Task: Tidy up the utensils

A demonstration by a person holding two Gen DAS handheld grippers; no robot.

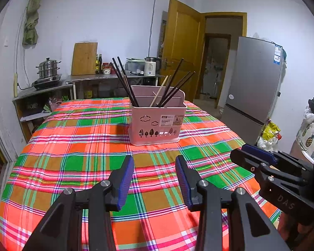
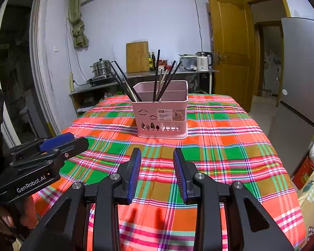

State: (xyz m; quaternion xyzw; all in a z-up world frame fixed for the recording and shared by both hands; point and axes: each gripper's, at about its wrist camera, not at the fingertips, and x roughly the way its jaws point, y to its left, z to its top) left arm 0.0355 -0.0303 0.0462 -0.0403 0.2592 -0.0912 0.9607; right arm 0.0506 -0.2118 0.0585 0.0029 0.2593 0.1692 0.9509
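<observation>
A pink utensil basket [image 1: 157, 121] stands on the plaid tablecloth [image 1: 83, 146] near the table's middle; it also shows in the right wrist view [image 2: 161, 113]. Several dark chopsticks [image 1: 125, 83] and a pale one [image 1: 159, 92] stand in its compartments, leaning left and right. My left gripper [image 1: 155, 163] is open and empty, above the cloth in front of the basket. My right gripper [image 2: 157, 154] is open and empty, also short of the basket. Each gripper shows in the other's view, the right [image 1: 261, 163] and the left [image 2: 58, 144].
A counter [image 1: 115, 77] behind the table holds a steamer pot [image 1: 48, 69], cutting board [image 1: 84, 58], bottles and a kettle [image 1: 150, 67]. A fridge [image 1: 253, 87] and open wooden door [image 1: 182, 46] stand to the right. Bags [image 1: 270, 133] lie beside the fridge.
</observation>
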